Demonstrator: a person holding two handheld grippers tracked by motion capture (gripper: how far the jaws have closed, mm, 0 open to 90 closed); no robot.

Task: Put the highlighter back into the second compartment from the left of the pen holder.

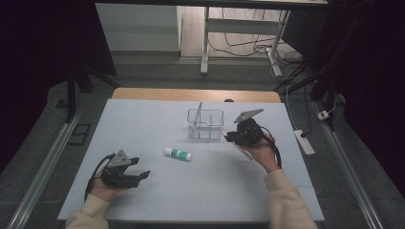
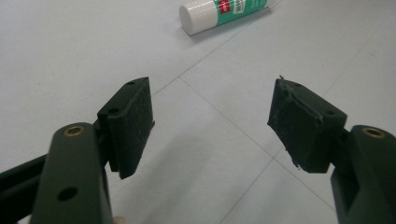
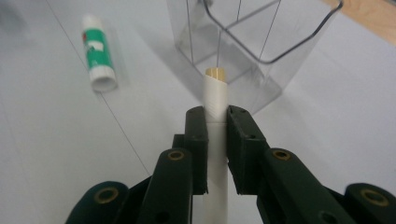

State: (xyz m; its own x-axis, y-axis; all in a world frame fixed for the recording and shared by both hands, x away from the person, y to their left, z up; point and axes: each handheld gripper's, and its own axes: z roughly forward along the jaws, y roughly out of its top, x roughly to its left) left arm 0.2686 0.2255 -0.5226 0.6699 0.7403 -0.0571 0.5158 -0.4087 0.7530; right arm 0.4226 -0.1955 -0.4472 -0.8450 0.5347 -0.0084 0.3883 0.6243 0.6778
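Observation:
My right gripper [image 3: 216, 116] is shut on a thin white stick [image 3: 215, 100] with a tan tip, which points toward a clear plastic divided container [image 3: 247, 51]. Seen from above, the right gripper [image 1: 233, 137] hangs over the table just right of the container [image 1: 206, 124], with the stick's white end [image 1: 244, 153] jutting out below the hand. A white and green glue stick [image 1: 178, 153] lies on its side mid-table. My left gripper [image 1: 142, 168] rests open near the front left, with nothing between its pads [image 2: 132, 123]; the glue stick [image 2: 223, 14] lies beyond them.
The white table top [image 1: 191, 191] has a wooden strip [image 1: 196, 94] along its far edge. Behind it stand a desk frame [image 1: 206, 43] and floor cables [image 1: 248, 45]; a power strip [image 1: 304, 141] lies on the floor to the right.

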